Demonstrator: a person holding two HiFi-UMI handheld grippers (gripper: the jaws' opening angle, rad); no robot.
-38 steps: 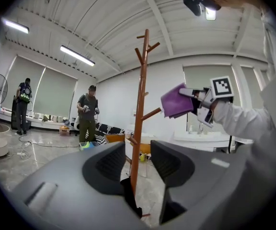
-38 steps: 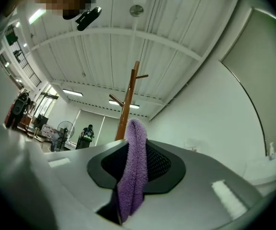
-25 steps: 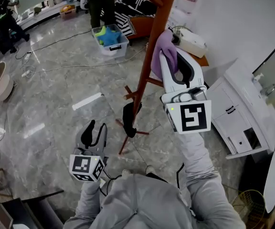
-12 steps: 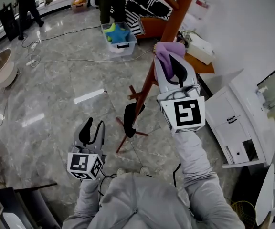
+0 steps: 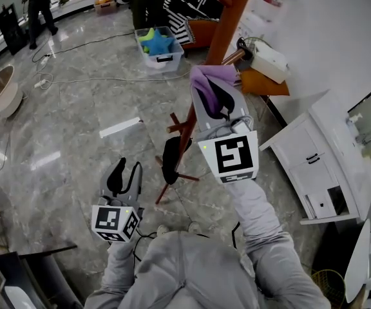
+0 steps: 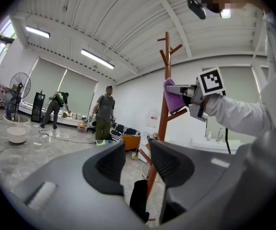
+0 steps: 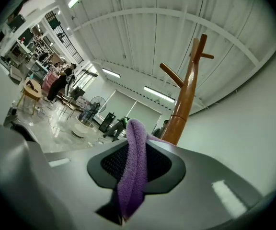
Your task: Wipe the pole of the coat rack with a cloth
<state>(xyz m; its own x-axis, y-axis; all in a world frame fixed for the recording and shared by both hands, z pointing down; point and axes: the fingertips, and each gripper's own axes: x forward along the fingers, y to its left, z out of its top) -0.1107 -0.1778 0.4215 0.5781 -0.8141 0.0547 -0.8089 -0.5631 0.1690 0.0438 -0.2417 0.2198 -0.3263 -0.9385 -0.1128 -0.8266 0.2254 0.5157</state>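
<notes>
- We are clenching the right gripper (image 5: 212, 92) on the purple cloth (image 5: 205, 76), against the coat rack pole (image 5: 232, 18), upper middle.
- We are keeping the left gripper (image 5: 125, 174) released and empty, lower left.

Right gripper (image 5: 214, 98), arm raised and stretched forward: its 2 jaws are clamped on a purple cloth (image 7: 134, 166). Left gripper (image 5: 126, 176), held low near the torso: its 2 jaws are apart and empty.

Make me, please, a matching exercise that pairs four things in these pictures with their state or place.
Things:
1. purple fleece cloth
2. left claw
3. brown wooden coat rack pole
4. clear plastic storage bin

States:
A. open, gripping nothing
B. on the grey floor, holding blue and green items
C. pinched in the right claw
D. upright, with angled pegs

Pairs: 1-C, 2-A, 3-D, 4-B.
</notes>
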